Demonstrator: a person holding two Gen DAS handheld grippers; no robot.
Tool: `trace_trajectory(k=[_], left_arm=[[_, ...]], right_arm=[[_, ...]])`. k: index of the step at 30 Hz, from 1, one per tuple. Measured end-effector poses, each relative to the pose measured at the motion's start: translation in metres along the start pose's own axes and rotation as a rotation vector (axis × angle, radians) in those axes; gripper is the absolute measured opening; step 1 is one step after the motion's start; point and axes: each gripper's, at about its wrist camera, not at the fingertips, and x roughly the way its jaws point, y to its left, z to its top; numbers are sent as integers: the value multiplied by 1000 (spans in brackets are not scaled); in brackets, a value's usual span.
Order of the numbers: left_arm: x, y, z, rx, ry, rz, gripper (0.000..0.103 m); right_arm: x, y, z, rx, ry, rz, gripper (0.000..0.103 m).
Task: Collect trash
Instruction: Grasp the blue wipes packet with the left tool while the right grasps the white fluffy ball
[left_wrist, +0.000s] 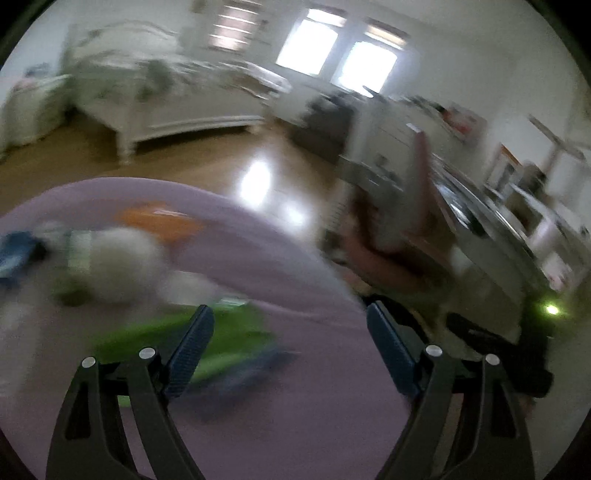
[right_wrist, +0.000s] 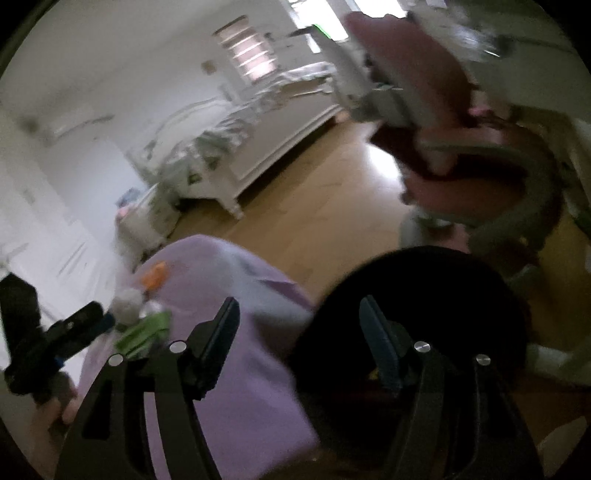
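- Both grippers stand wide apart at the jaws and hold nothing: left gripper (left_wrist: 290, 321), right gripper (right_wrist: 299, 314).
- Just beyond the left gripper's left finger lies a green wrapper (left_wrist: 221, 332) on the purple cloth (left_wrist: 295, 387).
- Farther off, left of it, sit a white crumpled wad (left_wrist: 118, 258) and an orange scrap (left_wrist: 159, 218).
- Under the right gripper's right finger gapes a black bin (right_wrist: 461, 295).
- Farthest ahead stands a white bed (left_wrist: 166, 99).

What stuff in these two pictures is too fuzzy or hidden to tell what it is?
- Left wrist view: the white lump, orange thing and green thing on the purple cover are smeared by motion blur.
- Right wrist view: the round black thing is dark and partly hidden behind the right gripper.
- Left wrist view: the right-hand clutter is blurred.
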Motion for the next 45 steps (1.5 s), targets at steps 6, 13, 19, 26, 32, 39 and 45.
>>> trace_trajectory(k=[6, 13, 19, 26, 32, 39, 45], left_arm=[[-36, 118, 12, -136, -57, 259, 84], [-34, 197, 22, -160, -18, 370, 84], [-21, 218, 33, -141, 18, 348, 83], [-1, 216, 33, -88, 68, 373, 62], [-11, 213, 25, -114, 55, 353, 50], [-46, 185, 17, -130, -23, 278, 50], [-80, 132, 11, -103, -98, 197, 50]], right_arm=[[36, 101, 12, -168, 60, 143, 74], [108, 233, 13, -369, 184, 277, 76], [173, 287, 5, -459, 287, 231, 80], [218, 283, -11, -464, 374, 150, 73], [195, 270, -11, -410, 333, 209, 44], [123, 248, -5, -340, 234, 304, 44], [49, 214, 2, -272, 108, 326, 44]])
